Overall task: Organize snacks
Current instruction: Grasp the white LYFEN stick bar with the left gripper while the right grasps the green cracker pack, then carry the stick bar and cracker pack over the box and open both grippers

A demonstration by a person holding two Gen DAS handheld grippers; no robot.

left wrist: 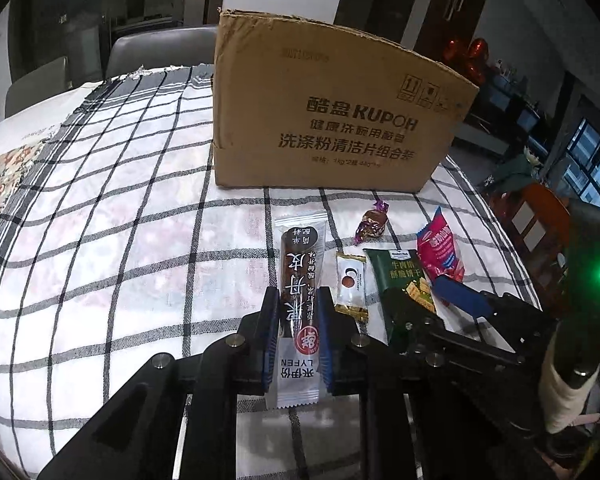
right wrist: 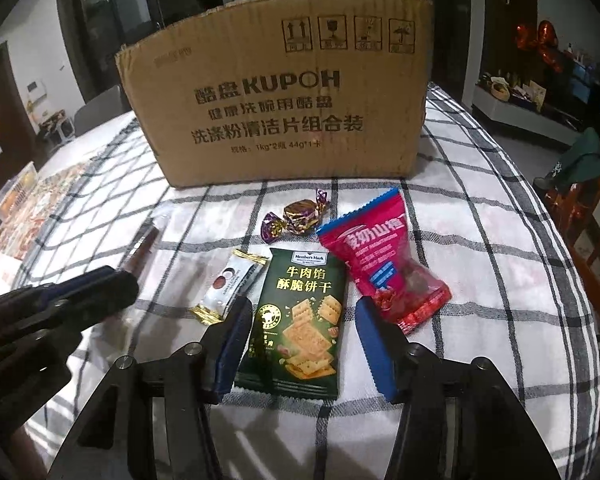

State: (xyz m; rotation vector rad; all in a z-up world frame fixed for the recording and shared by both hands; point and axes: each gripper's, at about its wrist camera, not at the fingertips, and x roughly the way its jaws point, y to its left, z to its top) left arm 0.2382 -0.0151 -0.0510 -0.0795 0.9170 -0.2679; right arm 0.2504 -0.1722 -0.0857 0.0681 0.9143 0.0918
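Checked cloth covers your table, with the cardboard box (left wrist: 332,112) standing at the far side. Your left gripper (left wrist: 299,336) is clamped on the long brown snack bar (left wrist: 300,292), whose long axis runs straight away from you toward the box. Your right gripper (right wrist: 300,344) stands part open around the green cracker packet (right wrist: 300,316); whether its pads touch is unclear. The box lies dead ahead of both, so the left hand's load likely goes first.
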